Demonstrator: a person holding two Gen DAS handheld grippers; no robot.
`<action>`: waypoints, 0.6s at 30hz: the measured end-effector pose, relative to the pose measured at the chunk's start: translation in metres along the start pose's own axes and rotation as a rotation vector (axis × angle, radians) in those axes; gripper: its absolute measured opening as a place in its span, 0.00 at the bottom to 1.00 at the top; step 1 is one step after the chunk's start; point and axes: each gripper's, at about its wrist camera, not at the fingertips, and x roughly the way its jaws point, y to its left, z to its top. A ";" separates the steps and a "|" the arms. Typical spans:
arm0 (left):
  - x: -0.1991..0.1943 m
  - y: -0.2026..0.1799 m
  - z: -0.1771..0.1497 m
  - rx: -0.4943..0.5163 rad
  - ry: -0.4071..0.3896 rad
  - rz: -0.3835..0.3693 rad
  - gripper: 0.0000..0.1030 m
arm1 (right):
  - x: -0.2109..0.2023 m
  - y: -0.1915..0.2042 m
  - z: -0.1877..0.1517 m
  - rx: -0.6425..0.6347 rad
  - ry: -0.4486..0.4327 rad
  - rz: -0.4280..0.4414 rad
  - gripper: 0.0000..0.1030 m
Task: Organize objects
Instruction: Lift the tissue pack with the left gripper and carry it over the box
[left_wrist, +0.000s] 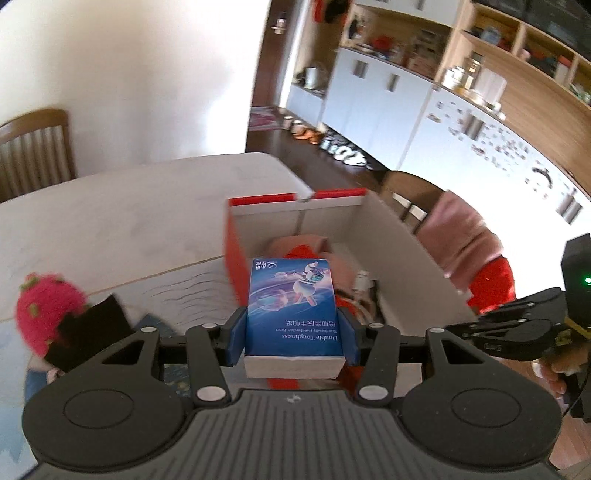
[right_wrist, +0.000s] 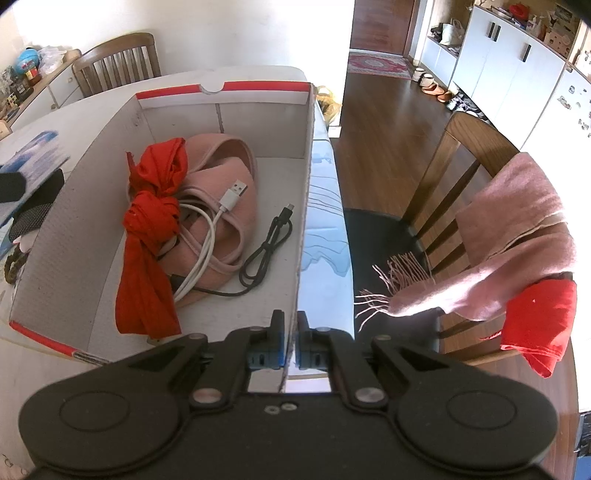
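My left gripper (left_wrist: 291, 325) is shut on a blue tissue pack (left_wrist: 291, 302), held in the air in front of the open red-and-white cardboard box (left_wrist: 295, 212). In the right wrist view the box (right_wrist: 306, 184) holds a red cloth (right_wrist: 147, 236), a pink garment (right_wrist: 229, 184), a white USB cable (right_wrist: 207, 236) and a black cable (right_wrist: 266, 243). My right gripper (right_wrist: 291, 332) is shut on the box's right wall near its front corner. That right gripper (left_wrist: 517, 325) also shows at the right edge of the left wrist view.
A pink strawberry plush (left_wrist: 48, 310) and a black item (left_wrist: 88, 332) lie left of the box on the white table (left_wrist: 129, 206). A wooden chair (right_wrist: 461, 177) carrying a pink scarf (right_wrist: 517, 229) and red cloth (right_wrist: 543, 332) stands to the right. Another chair (right_wrist: 118, 59) is behind the table.
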 end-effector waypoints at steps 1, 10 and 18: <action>0.002 -0.005 0.002 0.013 0.001 -0.008 0.48 | 0.000 0.000 0.000 -0.002 0.000 0.001 0.04; 0.044 -0.058 0.017 0.140 0.057 -0.087 0.48 | 0.000 -0.001 -0.001 -0.005 -0.002 0.005 0.05; 0.090 -0.083 0.011 0.194 0.151 -0.115 0.48 | 0.000 -0.001 -0.001 -0.015 -0.001 0.012 0.05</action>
